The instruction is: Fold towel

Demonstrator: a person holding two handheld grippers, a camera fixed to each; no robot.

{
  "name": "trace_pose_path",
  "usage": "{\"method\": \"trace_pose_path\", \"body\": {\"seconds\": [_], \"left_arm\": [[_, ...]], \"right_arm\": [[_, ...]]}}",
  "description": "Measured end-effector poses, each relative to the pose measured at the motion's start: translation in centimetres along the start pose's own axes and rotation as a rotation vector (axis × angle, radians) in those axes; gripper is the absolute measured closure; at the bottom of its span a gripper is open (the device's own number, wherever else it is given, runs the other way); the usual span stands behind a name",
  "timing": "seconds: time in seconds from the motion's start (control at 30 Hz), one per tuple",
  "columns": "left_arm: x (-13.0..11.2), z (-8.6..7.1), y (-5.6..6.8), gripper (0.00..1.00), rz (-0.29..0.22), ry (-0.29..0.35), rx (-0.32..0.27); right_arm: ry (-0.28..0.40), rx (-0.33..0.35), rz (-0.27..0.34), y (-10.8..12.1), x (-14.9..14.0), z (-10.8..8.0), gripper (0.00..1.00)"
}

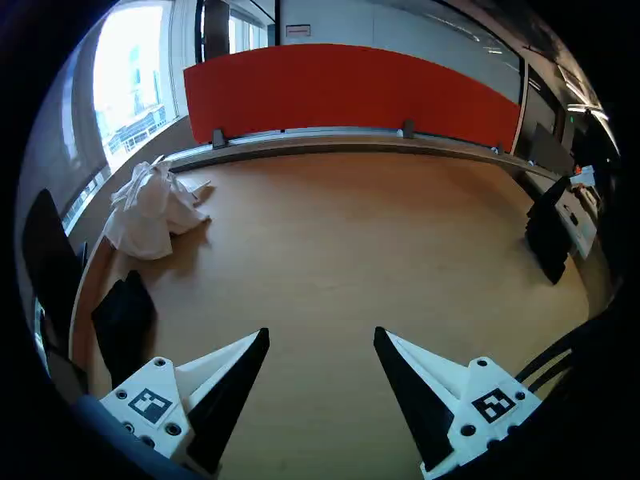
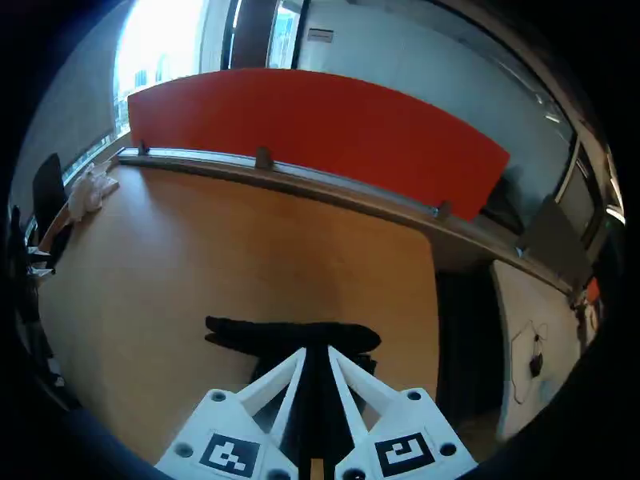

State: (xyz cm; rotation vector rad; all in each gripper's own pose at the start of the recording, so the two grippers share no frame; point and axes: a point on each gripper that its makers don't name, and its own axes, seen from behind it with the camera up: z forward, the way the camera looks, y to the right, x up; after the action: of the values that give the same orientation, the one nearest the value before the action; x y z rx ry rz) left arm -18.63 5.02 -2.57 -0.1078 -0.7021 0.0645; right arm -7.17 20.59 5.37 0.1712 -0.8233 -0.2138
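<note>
R gripper point(image 2: 317, 350) fingers drawn nearly together, dark cloth filling the slot btwn them; read as clamped on the near edge of the black towel point(image 2: 256, 332), tho exact contact hard to see. Towel lay as a narrow rumpled band across the table point(image 2: 200, 264), just ahead of R fingertips, toward the table's right end, bunched rather than spread. L gripper point(image 1: 321, 331) splayed wide, nothing btwn its fingers, hovering over bare wood well apart from the towel. Further out: white cloth point(image 1: 148, 212) heaped at the far left corner, a second dark bundle point(image 1: 124, 320) at the left edge (cloth or not, couldn't tell), orange divider point(image 1: 344, 92) along the back. Handling, as judged: towel soft, limp, light; would sag and drag, not hold shape; wood top smooth, so it should slide easily. No breakage risk. Best hold prob. at corners or hem, one per gripper, so L likely needs an opposite corner before any fold. Pinching mid-cloth would prob. just bunch it more.
</note>
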Motion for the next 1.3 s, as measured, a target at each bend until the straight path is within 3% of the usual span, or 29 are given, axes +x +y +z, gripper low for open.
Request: {"method": "trace_pose_path", "body": {"seconds": [0.5,0.77,1.3], "left_arm": [[-0.2,-0.1,0.4,0.03,0.005,-0.004,-0.005],[-0.1,-0.3,0.3,0.03,0.008,-0.001,-0.003],[-0.2,-0.4,-0.2,0.03,0.008,-0.001,0.001]], "right_arm": [[-0.147,-0.041,0.094,1.7,-10.6,-1.1,0.96],[-0.166,-0.056,0.128,2.3,-12.5,-1.3,0.96],[-0.196,-0.082,0.126,2.9,-13.9,-1.3,0.96]]}}
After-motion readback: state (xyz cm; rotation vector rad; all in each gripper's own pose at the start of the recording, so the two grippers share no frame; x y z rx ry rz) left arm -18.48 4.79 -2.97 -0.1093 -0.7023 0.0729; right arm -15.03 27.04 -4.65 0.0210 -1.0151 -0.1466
